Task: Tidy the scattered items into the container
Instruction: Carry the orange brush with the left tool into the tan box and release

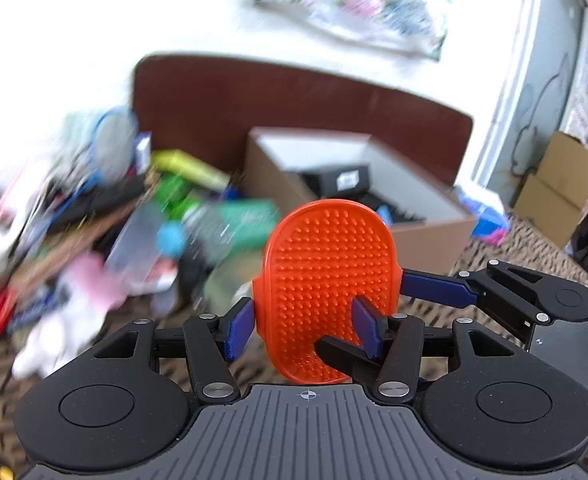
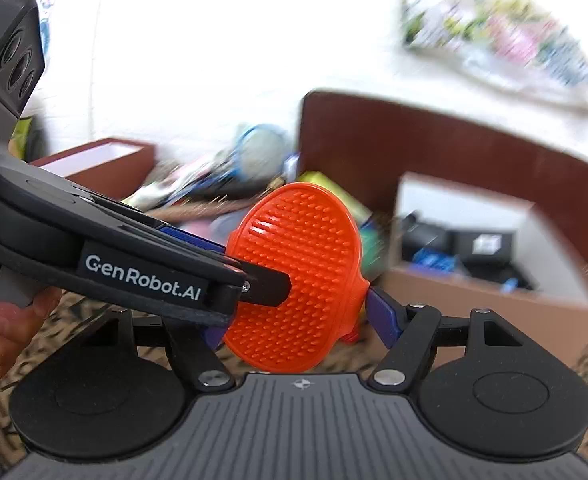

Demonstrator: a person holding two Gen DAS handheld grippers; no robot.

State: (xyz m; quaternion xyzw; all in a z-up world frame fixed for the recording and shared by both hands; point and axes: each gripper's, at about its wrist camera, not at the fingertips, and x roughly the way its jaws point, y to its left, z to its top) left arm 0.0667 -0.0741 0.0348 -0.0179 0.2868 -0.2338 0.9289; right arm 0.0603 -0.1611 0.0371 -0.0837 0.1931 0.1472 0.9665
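Currently orange brush (image 1: 326, 280) mid-frame, short of box (image 1: 358, 184) at upper right, clamped by left tongs (image 1: 308, 330) and right tongs (image 2: 300, 326) together. Uneven release risks drop onto bed.

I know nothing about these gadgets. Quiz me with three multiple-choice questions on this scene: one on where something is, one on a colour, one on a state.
1. Where is the brush? A in the box B held aloft C on the pile
2. Its colour? A blue B orange C green
3. The box is: A open B taped shut C upturned

B: left hand-held gripper and right hand-held gripper clamp it.
B: plainly orange.
A: black items show inside.
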